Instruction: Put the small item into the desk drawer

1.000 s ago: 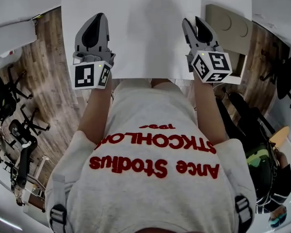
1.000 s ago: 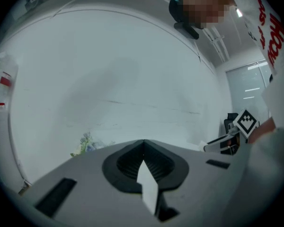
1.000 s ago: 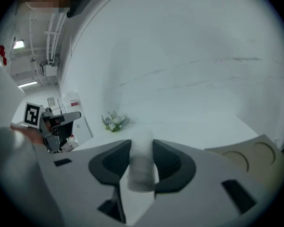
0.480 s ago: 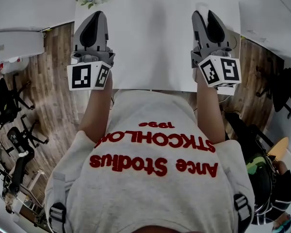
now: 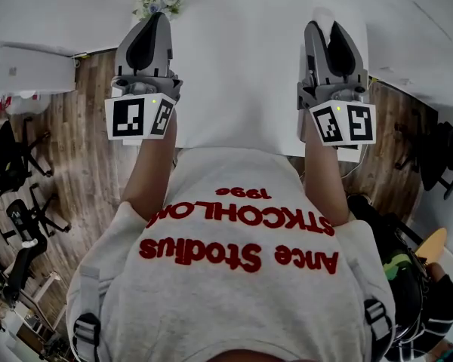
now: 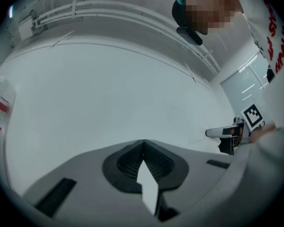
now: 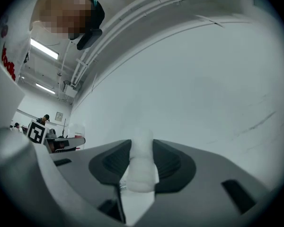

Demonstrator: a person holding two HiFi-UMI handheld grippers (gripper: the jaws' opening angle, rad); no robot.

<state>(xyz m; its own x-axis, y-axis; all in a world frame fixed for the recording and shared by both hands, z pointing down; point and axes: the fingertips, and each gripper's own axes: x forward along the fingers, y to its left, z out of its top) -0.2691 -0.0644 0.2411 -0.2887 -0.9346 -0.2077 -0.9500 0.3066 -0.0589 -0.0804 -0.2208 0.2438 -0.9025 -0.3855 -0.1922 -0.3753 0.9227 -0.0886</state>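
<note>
Desk (image 5: 241, 74): the largest thing I see, a broad, flat, smooth matte white top.
My left gripper (image 5: 155, 19): grey moulded shell, ribbed black pads, jaws closed tip to tip with nothing between them.
My right gripper (image 5: 325, 27): same build, jaws clamped on the small item (image 7: 141, 167), a pale, soft-looking, rounded white lump, over the desk top.
</note>
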